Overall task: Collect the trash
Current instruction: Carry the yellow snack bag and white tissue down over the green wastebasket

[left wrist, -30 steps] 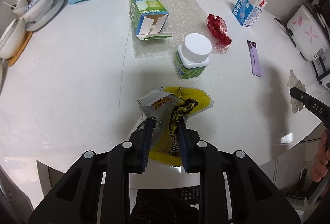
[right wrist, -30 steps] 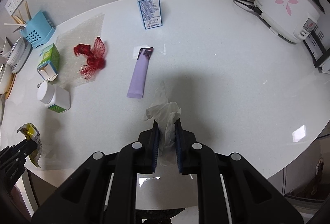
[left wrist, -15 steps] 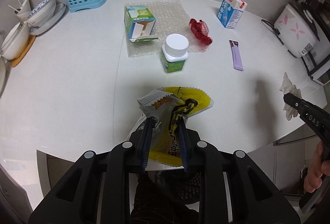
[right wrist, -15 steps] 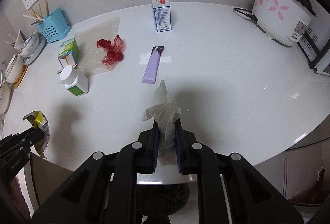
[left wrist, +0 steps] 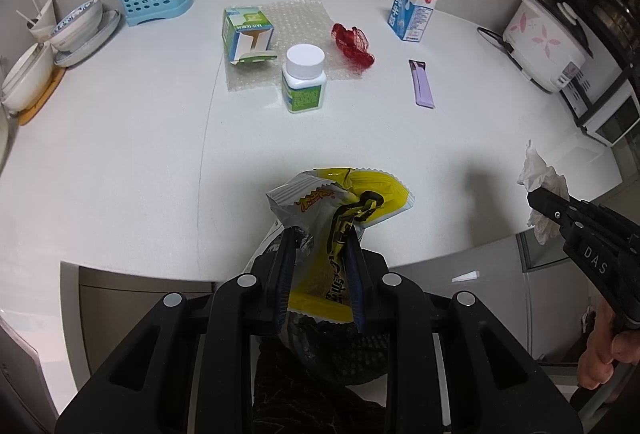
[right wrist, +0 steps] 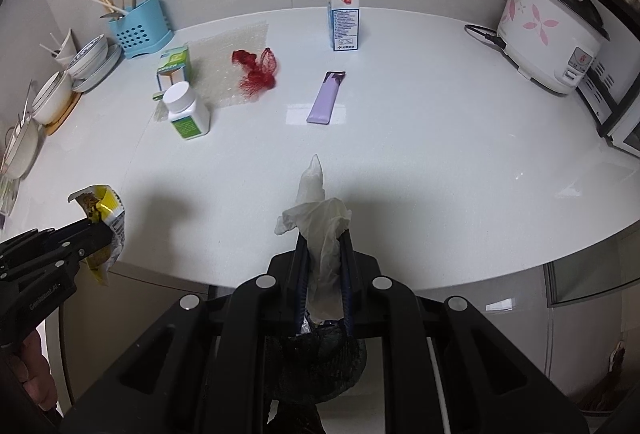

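Note:
My left gripper [left wrist: 320, 234] is shut on a yellow and silver snack wrapper [left wrist: 340, 202], held just off the near edge of the white counter [left wrist: 120, 174]. My right gripper [right wrist: 324, 238] is shut on a crumpled white tissue [right wrist: 320, 210], also past the near edge. Below both grippers hangs a dark mesh bin [right wrist: 320, 362]. On the counter lie a purple sachet [right wrist: 326, 97], a red net [right wrist: 256, 70], a white bottle with a green label [right wrist: 186, 111], an open green carton [right wrist: 174, 68], a sheet of bubble wrap [right wrist: 228, 62] and a milk carton [right wrist: 344, 16].
A blue utensil holder [right wrist: 138, 30] and stacked bowls [right wrist: 88, 58] stand at the back left. A rice cooker [right wrist: 548, 30] with its cord sits at the back right beside a microwave [right wrist: 616, 106]. Cabinet fronts run below the counter edge.
Both grippers have drawn back from the counter toward its near edge and risen slightly, each keeping its hold. The counter items look farther away.

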Action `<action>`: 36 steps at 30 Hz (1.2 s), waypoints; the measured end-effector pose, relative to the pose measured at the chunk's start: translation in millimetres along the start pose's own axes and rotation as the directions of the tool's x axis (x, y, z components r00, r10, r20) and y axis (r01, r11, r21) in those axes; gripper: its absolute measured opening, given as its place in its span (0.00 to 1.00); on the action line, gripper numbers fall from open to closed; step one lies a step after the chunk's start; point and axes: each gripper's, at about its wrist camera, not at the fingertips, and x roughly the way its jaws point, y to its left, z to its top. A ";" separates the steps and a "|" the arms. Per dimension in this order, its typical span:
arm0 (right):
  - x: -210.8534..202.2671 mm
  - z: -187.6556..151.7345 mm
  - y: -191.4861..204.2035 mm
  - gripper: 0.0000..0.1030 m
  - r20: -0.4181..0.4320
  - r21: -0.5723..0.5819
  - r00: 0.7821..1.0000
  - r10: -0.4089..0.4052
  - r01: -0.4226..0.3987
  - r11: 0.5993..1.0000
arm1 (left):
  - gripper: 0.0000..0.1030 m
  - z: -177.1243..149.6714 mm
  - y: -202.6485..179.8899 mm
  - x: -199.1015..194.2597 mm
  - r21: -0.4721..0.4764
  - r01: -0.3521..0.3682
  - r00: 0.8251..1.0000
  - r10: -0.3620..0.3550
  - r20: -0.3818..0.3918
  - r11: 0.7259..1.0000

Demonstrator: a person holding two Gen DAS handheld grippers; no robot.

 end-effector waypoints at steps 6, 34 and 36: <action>-8.4 -20.9 2.7 0.13 0.002 -0.013 1.000 0.010 -0.010 1.000 | 0.22 -20.1 -6.9 -4.7 0.016 0.009 1.000 -0.009 -0.005 1.000; 13.3 -105.1 -6.2 0.13 -0.077 -0.038 0.996 0.035 -0.038 0.999 | 0.22 -97.7 -26.1 9.9 0.080 0.031 0.999 -0.029 -0.027 0.996; 17.5 -109.8 -6.4 0.13 -0.084 -0.039 0.996 0.036 -0.039 0.998 | 0.22 -102.8 -26.1 16.2 0.081 0.036 0.999 -0.033 -0.032 0.996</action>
